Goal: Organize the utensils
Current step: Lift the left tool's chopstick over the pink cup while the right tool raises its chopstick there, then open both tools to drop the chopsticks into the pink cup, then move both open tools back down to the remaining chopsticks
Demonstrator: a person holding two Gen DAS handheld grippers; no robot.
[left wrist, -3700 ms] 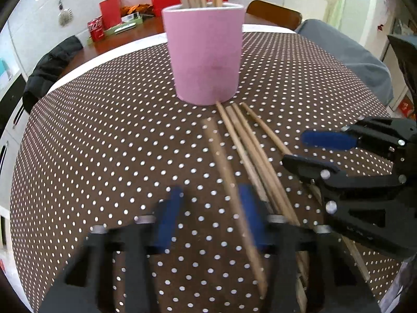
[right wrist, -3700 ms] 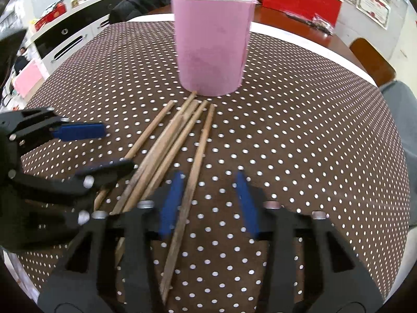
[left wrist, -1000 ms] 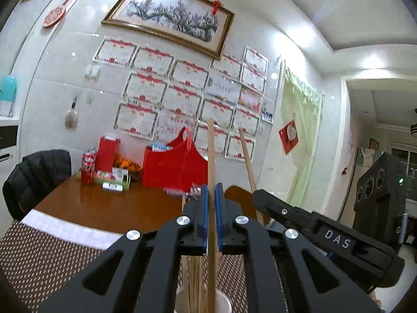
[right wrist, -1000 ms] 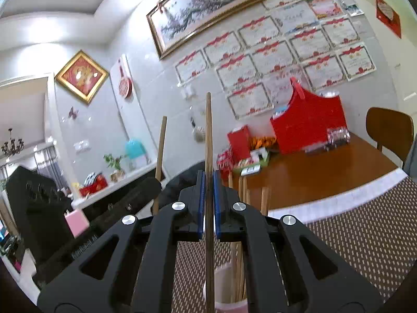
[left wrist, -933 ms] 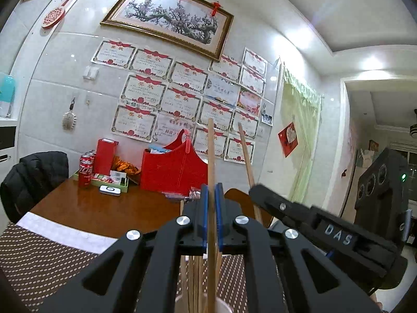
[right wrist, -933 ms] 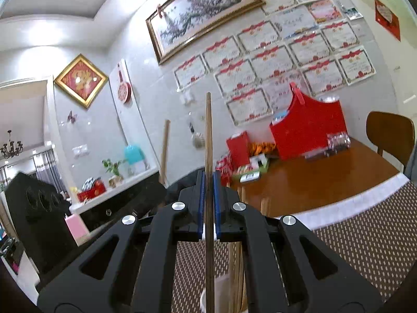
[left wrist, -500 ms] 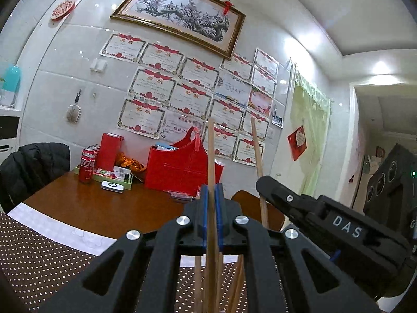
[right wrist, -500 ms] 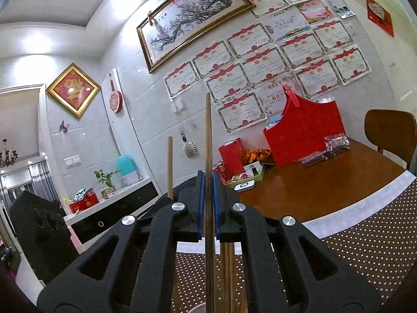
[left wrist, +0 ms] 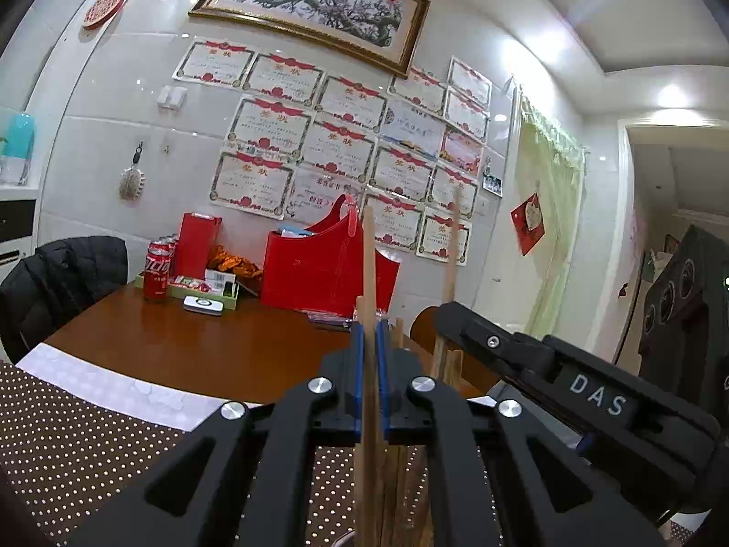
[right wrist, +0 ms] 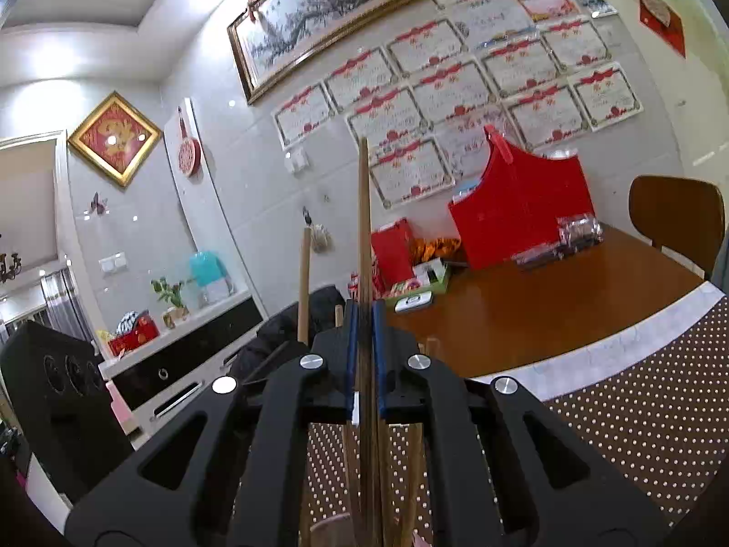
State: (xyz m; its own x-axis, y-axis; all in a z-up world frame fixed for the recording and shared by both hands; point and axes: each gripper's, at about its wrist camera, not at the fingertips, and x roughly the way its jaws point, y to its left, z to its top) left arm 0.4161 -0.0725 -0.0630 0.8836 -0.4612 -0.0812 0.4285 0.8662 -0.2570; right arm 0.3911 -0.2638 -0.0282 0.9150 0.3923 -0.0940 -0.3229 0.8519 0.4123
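Chopsticks [right wrist: 412, 478] upright in pink cup [right wrist: 335, 529], each gripper [left wrist: 370, 378] [right wrist: 364, 355] clenched around 1 chopstick [left wrist: 368, 273] [right wrist: 363, 228] above it

Wooden chopstick [left wrist: 368, 264] matt; table [left wrist: 191, 346] glossy wood; polka-dot cloth [right wrist: 656, 392] matt; wall tiles [left wrist: 114, 105] glossy.

Both cams ride low on the grippers, facing level across the table [left wrist: 136, 351] at the certificate wall [left wrist: 328, 136]. The left wrist view has the other gripper at about 3 o'clock, very close. The right wrist view looks from further right. They share the red bag [right wrist: 524, 219], wall and framed painting [right wrist: 328, 13].
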